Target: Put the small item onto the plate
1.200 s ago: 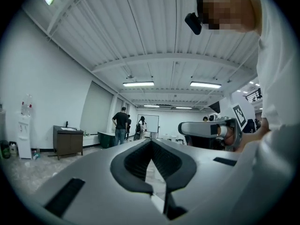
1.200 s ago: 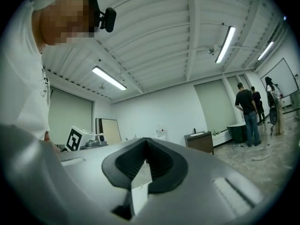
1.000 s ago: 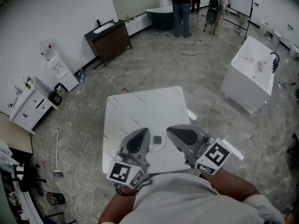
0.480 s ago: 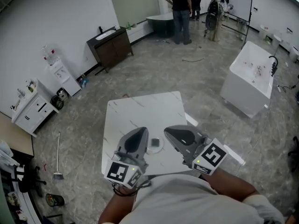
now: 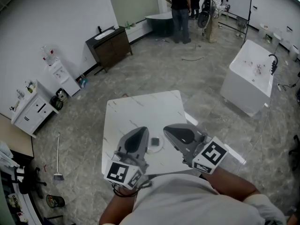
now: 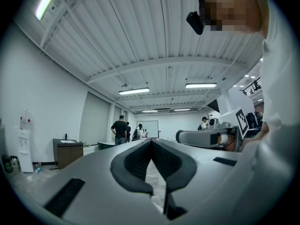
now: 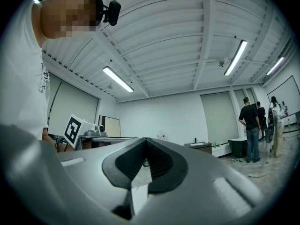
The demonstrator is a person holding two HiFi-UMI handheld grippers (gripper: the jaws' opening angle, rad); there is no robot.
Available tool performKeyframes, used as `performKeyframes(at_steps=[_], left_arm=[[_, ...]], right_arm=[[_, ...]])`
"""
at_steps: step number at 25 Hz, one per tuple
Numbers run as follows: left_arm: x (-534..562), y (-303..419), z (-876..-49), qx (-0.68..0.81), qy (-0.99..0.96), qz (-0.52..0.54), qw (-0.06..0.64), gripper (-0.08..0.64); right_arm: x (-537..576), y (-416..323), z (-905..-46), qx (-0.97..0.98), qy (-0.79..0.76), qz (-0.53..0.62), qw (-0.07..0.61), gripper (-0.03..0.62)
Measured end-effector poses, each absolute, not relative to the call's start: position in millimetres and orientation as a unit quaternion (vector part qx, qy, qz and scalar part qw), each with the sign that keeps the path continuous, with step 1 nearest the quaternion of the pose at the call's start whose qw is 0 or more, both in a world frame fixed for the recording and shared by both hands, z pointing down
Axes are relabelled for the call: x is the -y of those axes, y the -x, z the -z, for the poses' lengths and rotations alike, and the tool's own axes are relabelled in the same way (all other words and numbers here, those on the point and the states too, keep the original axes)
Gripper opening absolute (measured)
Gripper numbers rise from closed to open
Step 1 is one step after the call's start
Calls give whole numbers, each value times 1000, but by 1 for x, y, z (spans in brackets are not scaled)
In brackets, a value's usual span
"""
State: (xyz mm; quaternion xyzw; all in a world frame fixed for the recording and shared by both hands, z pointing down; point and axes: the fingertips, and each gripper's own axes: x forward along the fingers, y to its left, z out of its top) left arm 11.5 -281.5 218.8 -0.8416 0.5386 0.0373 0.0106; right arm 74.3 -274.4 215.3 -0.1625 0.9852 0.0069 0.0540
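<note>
Left gripper [image 6: 151,142]: jaws fully closed, the dark ribbed pads meeting at their tips, with nothing held between them. Right gripper [image 7: 146,139]: jaws likewise closed tip to tip and empty. In the head view the left gripper [image 5: 142,134] and the right gripper [image 5: 168,129] are held side by side over the near part of the white, grey-veined square bench [image 5: 140,111], both pointing away from the person. Each gripper carries a white cube with a black square marker, the left cube [image 5: 123,173] and the right cube [image 5: 209,155]; the markers are patterns only, not text. A print on the person's white shirt [image 7: 44,78] is too small to read. The round white plate [image 5: 161,147] sits on the bench between the two gripper tips, partly covered by the left one. The small dark grey square item [image 5: 155,141] lies on the plate, apart from both pairs of jaws. Whether either gripper body touches the plate cannot be determined. Beyond the bench stand a dark brown wooden vanity cabinet [image 5: 108,41] against the left wall, a white rectangular bathtub [image 5: 251,76] at the right, and several standing people [image 5: 180,8] at the far end of the room.
</note>
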Motion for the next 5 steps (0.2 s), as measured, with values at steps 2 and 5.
performKeyframes(at_steps=[2, 5], left_arm=[[281, -11, -218, -538, 842, -38, 10, 6], [282, -10, -215, -538, 842, -40, 9, 6]], right_arm=[[274, -74, -215, -985, 163, -6, 54, 2], [275, -74, -212, -985, 164, -5, 53, 2]])
